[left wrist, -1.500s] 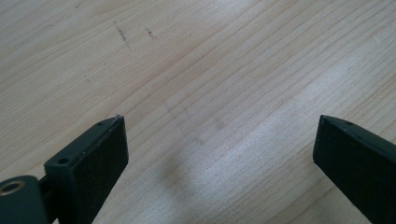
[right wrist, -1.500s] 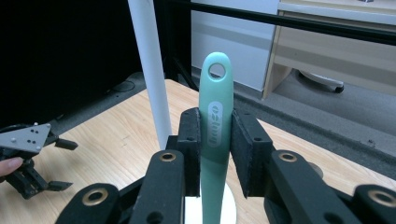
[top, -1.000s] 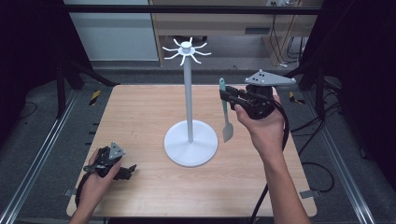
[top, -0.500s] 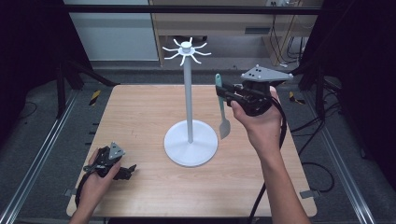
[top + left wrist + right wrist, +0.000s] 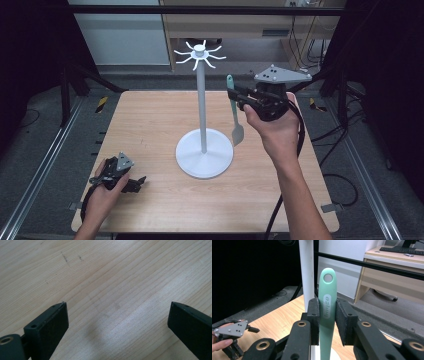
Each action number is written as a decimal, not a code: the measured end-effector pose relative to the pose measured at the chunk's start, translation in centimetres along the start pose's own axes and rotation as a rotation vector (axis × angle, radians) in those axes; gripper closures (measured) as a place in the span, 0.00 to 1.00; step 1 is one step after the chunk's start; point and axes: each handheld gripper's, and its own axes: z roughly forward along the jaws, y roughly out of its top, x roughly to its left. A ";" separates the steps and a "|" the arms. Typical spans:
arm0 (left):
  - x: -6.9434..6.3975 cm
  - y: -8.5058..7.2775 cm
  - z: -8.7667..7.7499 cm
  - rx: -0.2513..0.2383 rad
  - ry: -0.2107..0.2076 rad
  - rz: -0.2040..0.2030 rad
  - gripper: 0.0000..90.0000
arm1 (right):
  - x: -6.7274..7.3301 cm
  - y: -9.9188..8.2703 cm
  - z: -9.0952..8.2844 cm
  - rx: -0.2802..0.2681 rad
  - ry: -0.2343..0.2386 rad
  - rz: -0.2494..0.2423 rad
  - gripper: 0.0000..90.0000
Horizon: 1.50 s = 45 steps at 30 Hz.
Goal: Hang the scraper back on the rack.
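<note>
Right hand-held gripper (image 5: 327,322) clamping mint-green plastic spatula (image 5: 234,111) by upper handle, hanging upright just beside white metal hook stand (image 5: 202,125). Judging it light, stiff, slightly slick; gripping below hanging hole. Left hand-held gripper (image 5: 117,320) resting open on wooden desk (image 5: 150,120).

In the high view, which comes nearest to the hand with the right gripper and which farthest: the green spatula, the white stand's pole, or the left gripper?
From the right gripper:
1. Green spatula: clamped in its jaws, hanging blade down.
2. White stand's pole: just left of it, at the table's middle.
3. Left gripper: resting at the table's near left corner, jaws open.
</note>
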 end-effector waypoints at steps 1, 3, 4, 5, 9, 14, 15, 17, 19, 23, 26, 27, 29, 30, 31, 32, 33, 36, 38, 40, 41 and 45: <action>0.0 0.0 0.0 0.000 -0.001 0.000 0.03 | 0.0 0.0 0.0 0.000 0.000 0.000 0.82; 0.0 0.0 0.0 0.000 0.000 0.000 0.03 | 0.2 0.3 0.0 -0.008 -0.001 -0.002 0.82; 0.0 0.0 0.0 0.000 0.000 0.000 0.03 | 0.2 0.3 0.0 -0.008 -0.001 -0.002 0.82; 0.0 0.0 0.0 0.000 0.000 0.000 0.03 | 0.3 0.5 0.0 -0.011 0.002 -0.007 0.82; 0.0 0.0 0.0 0.000 -0.001 0.000 0.03 | 0.6 0.9 0.0 -0.018 0.007 -0.010 0.82; 0.0 0.0 0.0 0.000 0.000 0.003 0.03 | 0.9 1.3 0.0 -0.024 0.013 -0.019 0.82; 0.0 0.0 0.0 0.000 0.000 0.003 0.03 | 1.0 1.4 -0.1 -0.026 0.014 -0.021 0.82; 0.0 0.0 0.0 -0.001 0.001 0.001 0.03 | 1.2 1.7 -0.1 -0.030 0.016 -0.027 0.82; 0.0 0.0 0.0 -0.003 0.001 0.001 0.03 | 1.4 2.0 -0.3 -0.033 0.017 -0.035 0.82; 0.0 0.0 0.0 -0.002 0.001 0.005 0.03 | 1.7 2.4 -0.4 -0.040 0.018 -0.038 0.82; 0.0 0.0 0.0 -0.004 0.001 0.003 0.03 | 1.8 2.6 -0.4 -0.039 0.018 -0.047 0.82; 0.0 0.0 0.0 -0.003 0.000 0.001 0.03 | 2.0 2.7 -0.4 -0.040 0.020 -0.048 0.82; 0.0 0.0 0.0 -0.002 0.001 0.004 0.03 | 2.0 2.8 -0.4 -0.042 0.022 -0.054 0.82; 0.0 0.0 0.0 -0.003 0.001 0.004 0.03 | 2.1 2.9 -0.4 -0.041 0.023 -0.052 0.82; 0.0 0.0 0.0 -0.002 0.001 0.004 0.03 | 2.2 3.0 -0.4 -0.042 0.024 -0.054 0.82; 0.0 0.0 0.0 -0.003 0.001 0.005 0.03 | 2.2 3.0 -0.4 -0.042 0.024 -0.054 0.82; 0.0 0.0 0.0 -0.003 0.000 0.005 0.03 | 2.3 3.1 -0.4 -0.044 0.027 -0.056 0.82; 0.0 0.0 0.0 -0.002 0.001 0.004 0.03 | 2.5 3.4 -0.3 -0.042 0.030 -0.063 0.82; 0.0 0.0 0.0 -0.004 0.001 0.004 0.03 | 2.6 3.4 -0.2 -0.036 0.026 -0.067 0.82; -0.1 0.0 0.0 -0.002 -0.001 0.005 0.03 | 2.6 3.5 -0.1 -0.034 0.028 -0.065 0.82; -0.1 0.0 0.0 -0.002 -0.001 0.006 0.03 | 2.7 3.5 0.0 -0.032 0.028 -0.063 0.82; -0.1 0.0 0.0 -0.002 0.000 0.006 0.03 | 2.8 3.6 0.2 -0.027 0.030 -0.060 0.82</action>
